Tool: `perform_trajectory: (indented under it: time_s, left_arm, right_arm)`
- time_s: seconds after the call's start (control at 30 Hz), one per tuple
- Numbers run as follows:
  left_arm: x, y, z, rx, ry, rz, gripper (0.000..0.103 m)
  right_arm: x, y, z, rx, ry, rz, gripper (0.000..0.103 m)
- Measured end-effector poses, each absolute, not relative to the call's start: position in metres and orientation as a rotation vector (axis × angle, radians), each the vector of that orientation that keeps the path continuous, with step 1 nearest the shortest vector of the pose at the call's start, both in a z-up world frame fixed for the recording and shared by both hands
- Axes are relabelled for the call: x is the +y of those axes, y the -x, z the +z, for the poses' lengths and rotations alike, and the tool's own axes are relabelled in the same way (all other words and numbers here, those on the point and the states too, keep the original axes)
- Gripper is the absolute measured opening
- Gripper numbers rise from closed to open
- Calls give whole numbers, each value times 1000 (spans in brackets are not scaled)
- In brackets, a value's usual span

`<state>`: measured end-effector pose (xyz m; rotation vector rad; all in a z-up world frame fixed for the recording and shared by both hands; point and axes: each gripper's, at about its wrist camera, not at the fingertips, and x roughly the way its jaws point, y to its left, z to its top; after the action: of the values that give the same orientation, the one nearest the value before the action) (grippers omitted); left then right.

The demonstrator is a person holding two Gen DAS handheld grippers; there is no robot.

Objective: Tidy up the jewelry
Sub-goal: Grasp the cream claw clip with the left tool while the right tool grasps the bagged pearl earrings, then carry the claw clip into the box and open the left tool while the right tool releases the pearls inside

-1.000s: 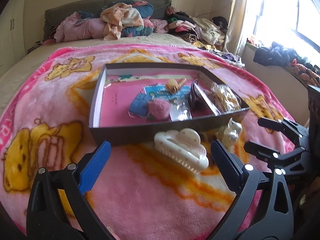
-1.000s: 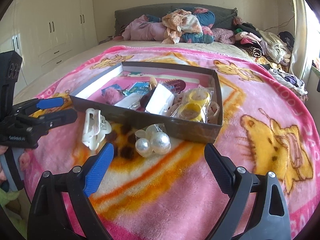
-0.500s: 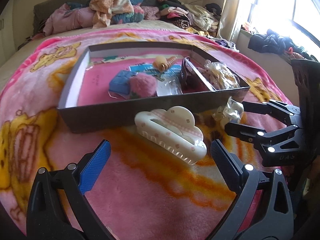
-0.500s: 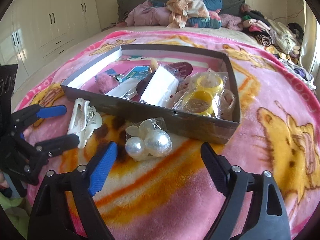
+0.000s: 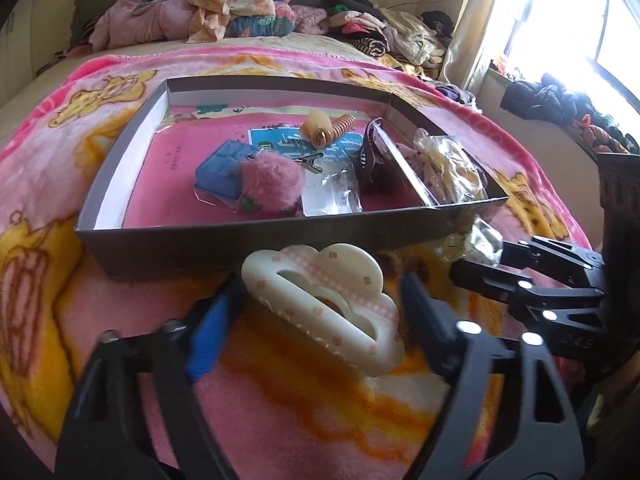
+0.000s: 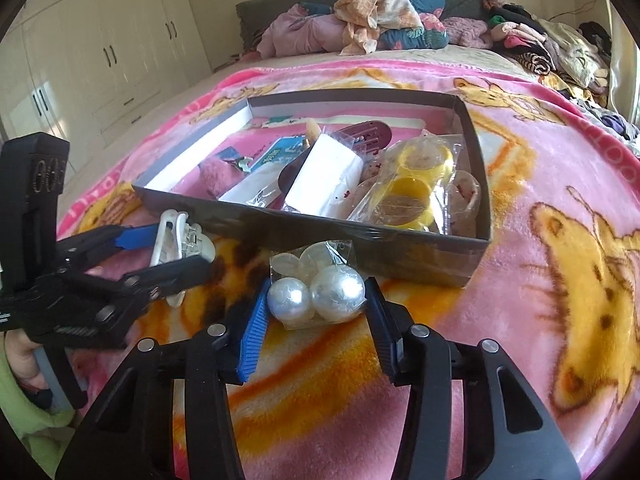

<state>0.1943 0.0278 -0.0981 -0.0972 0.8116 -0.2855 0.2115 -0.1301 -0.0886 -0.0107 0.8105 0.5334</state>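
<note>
A cream cloud-shaped hair claw (image 5: 324, 308) lies on the pink blanket in front of the grey box (image 5: 224, 242). My left gripper (image 5: 320, 320) has its fingers on both sides of the claw, narrowed but with small gaps showing. It also shows in the right wrist view (image 6: 168, 248) around the claw (image 6: 176, 240). A clear bag of large pearls (image 6: 316, 288) lies before the box wall (image 6: 400, 252). My right gripper (image 6: 316, 312) is closed in around the bag, its fingers at the bag's sides.
The box holds a pink pompom (image 5: 268, 182), a blue case (image 5: 222, 170), a dark claw clip (image 5: 372, 160) and yellow rings in bags (image 6: 416, 184). Piled clothes (image 5: 240, 8) lie at the bed's head. White cupboards (image 6: 100, 60) stand to the left.
Both grippers have moved forward and narrowed: the left around the hair claw, the right around the pearl bag. Both objects still lie on the blanket.
</note>
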Motion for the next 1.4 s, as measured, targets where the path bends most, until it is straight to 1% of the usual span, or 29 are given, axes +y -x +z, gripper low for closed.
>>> perform_trajectory:
  time_s: [0.3,0.67,1.03,1.4]
  left_arm:
    - [30,-186,-93,799,90,-313,59]
    - [52,-176,-66,728,112,-303,59]
    - [73,-190,-47,677,131,-266,59]
    - [81,-216,-44,662,138,-234,59]
  right_arm:
    - [-139,-200,-78,776,-15,536,45]
    - [-140,-194,-58,732,-29,535,45]
    - [-126,-209,-39,703,10,528,45]
    - [-121,-230,-32,692,25,497,45]
